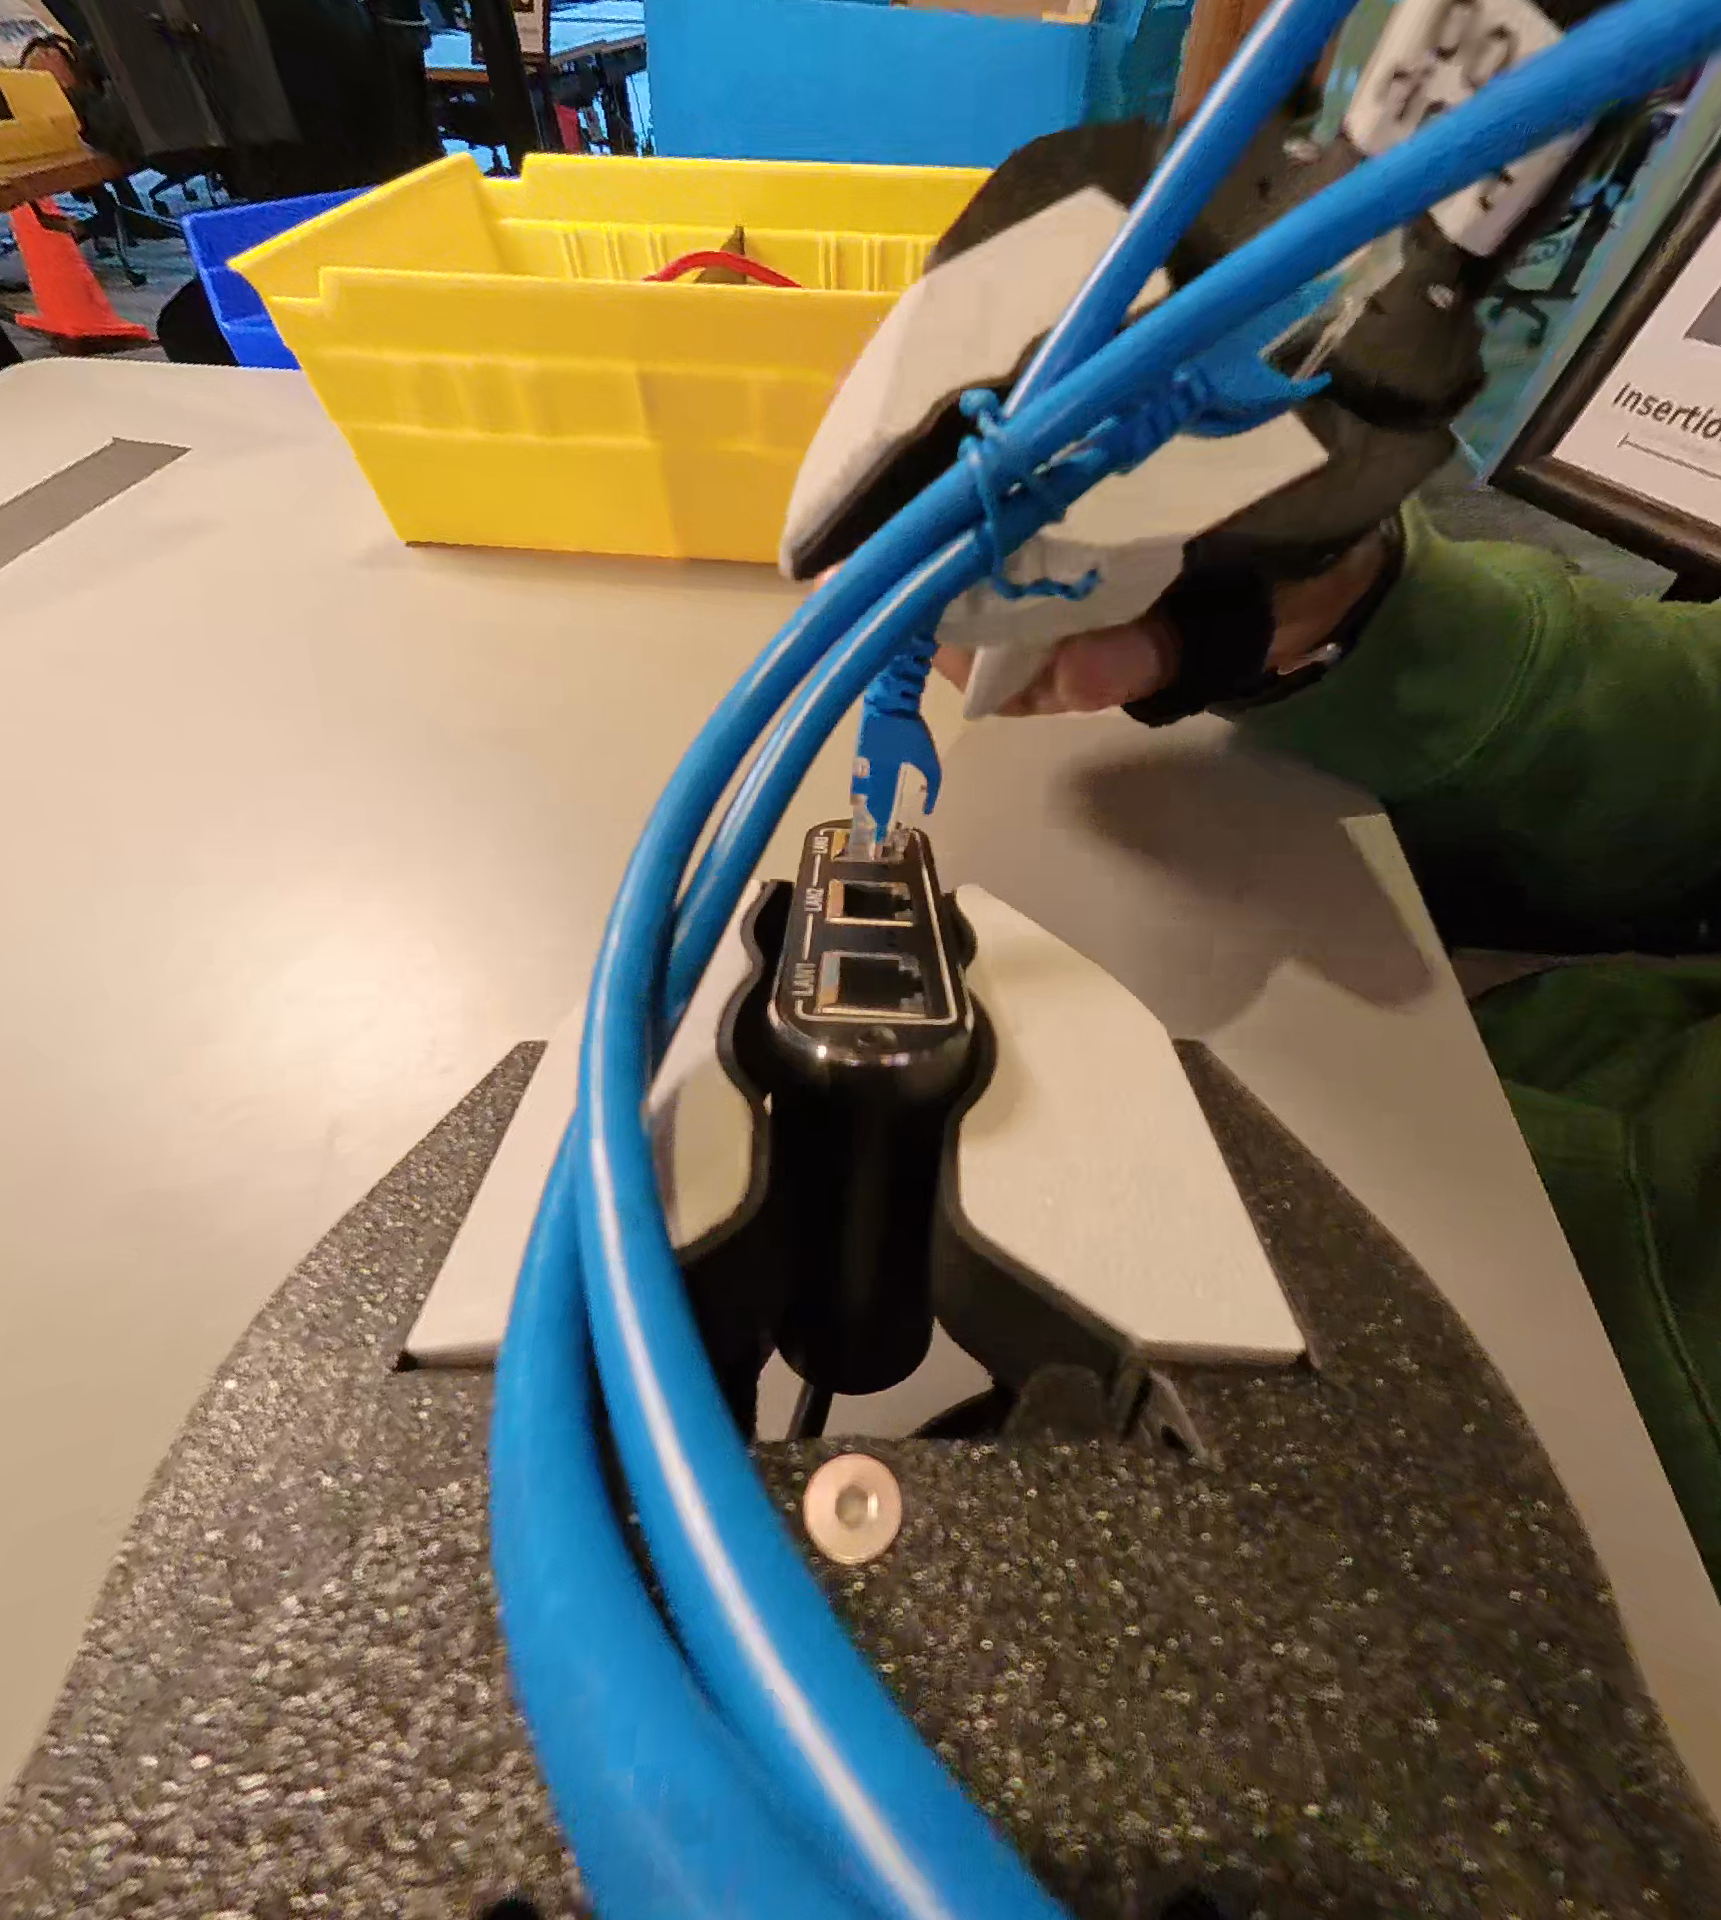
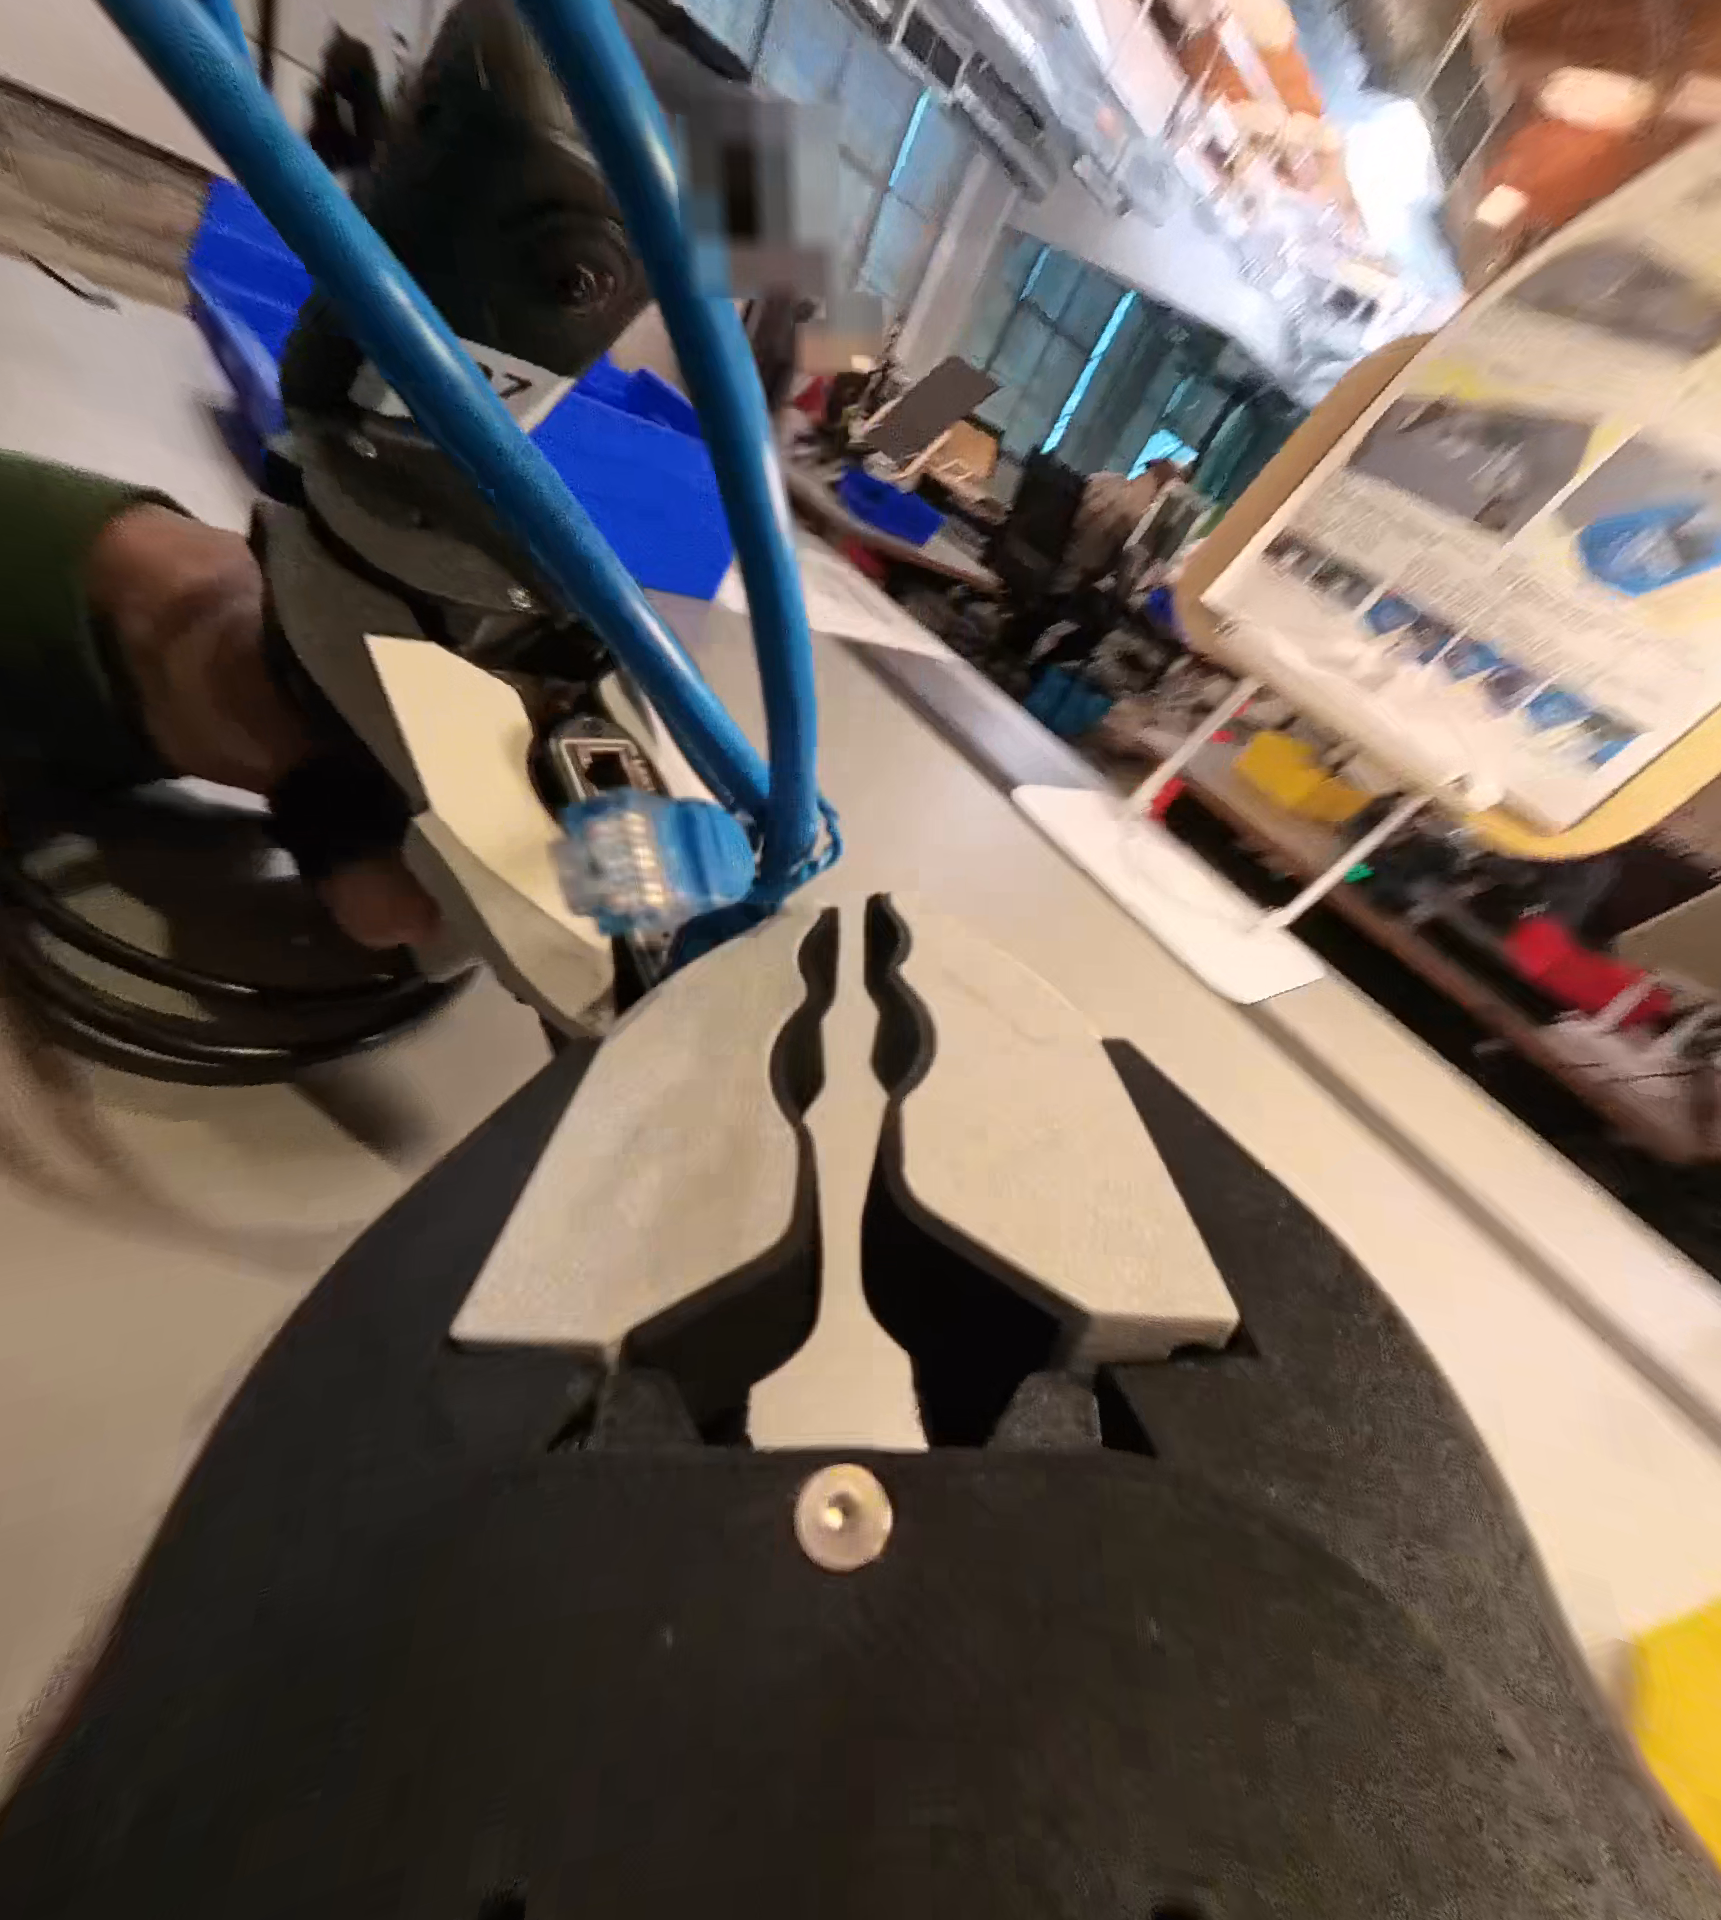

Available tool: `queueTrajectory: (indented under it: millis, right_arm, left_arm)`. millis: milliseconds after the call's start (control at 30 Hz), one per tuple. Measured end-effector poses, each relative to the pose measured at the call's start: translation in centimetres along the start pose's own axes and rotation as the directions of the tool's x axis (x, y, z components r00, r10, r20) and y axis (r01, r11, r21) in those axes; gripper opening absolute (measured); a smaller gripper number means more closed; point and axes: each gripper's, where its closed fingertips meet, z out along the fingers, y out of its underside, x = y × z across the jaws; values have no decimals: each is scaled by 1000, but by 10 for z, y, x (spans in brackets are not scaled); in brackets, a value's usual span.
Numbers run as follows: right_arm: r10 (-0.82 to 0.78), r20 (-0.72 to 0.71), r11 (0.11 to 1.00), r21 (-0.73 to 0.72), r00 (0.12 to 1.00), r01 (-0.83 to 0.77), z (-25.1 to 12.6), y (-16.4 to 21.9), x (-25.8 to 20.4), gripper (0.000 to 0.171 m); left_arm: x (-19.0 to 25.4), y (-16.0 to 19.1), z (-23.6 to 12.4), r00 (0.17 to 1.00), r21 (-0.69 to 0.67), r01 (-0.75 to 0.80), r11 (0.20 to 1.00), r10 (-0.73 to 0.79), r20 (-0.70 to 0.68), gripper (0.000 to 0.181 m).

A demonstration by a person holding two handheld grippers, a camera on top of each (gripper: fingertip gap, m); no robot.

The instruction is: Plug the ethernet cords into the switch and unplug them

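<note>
My left gripper [image 1: 871, 935] is shut on the black switch [image 1: 866, 1143] and holds it upright, its three ports facing the camera. My right gripper [image 2: 851, 914] is shut on the blue ethernet cord [image 2: 794, 831] just behind its plug [image 2: 648, 852]. In the left wrist view the right gripper [image 1: 1043, 468] comes in from the upper right. The plug [image 1: 887, 769] points down with its clear tip at the mouth of the far port. I cannot tell whether it is seated. The two nearer ports are empty. The cord [image 1: 627, 1351] loops across the left gripper.
A yellow bin [image 1: 544, 416] stands at the back of the grey table [image 1: 212, 831], with a blue bin [image 1: 232, 270] behind it. A framed sign [image 1: 1718, 343] stands at the right. A black cable coil [image 2: 160, 987] lies under the person's hand [image 2: 191, 644]. The gap from one gripper's tips to the other's is roughly 5 cm.
</note>
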Motion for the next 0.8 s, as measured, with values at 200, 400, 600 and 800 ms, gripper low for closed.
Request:
queueTrajectory:
  millis: [200, 400, 600, 800]
  right_arm:
    - [177, 128, 984, 8, 976, -180, -8, 1, -1, 27]
    - [225, 239, 974, -41, 945, -222, -4, 5, -20, 41]
    - [174, 252, 985, -37, 952, -170, 3, 4, -32, 17]
    - [209, 160, 969, 101, 965, -226, -13, -16, -2, 9]
  left_arm:
    - [4, -1, -2, 999, 11, 22, 1000, -21, -49, 28]
    - [5, -1, -2, 998, 9, 24, 1000, -23, -63, 28]
    - [9, 4, 1, 997, -26, -5, 1000, 3, -74, 28]
    - [10, 7, 4, 998, -54, -22, 998, 18, -65, 28]
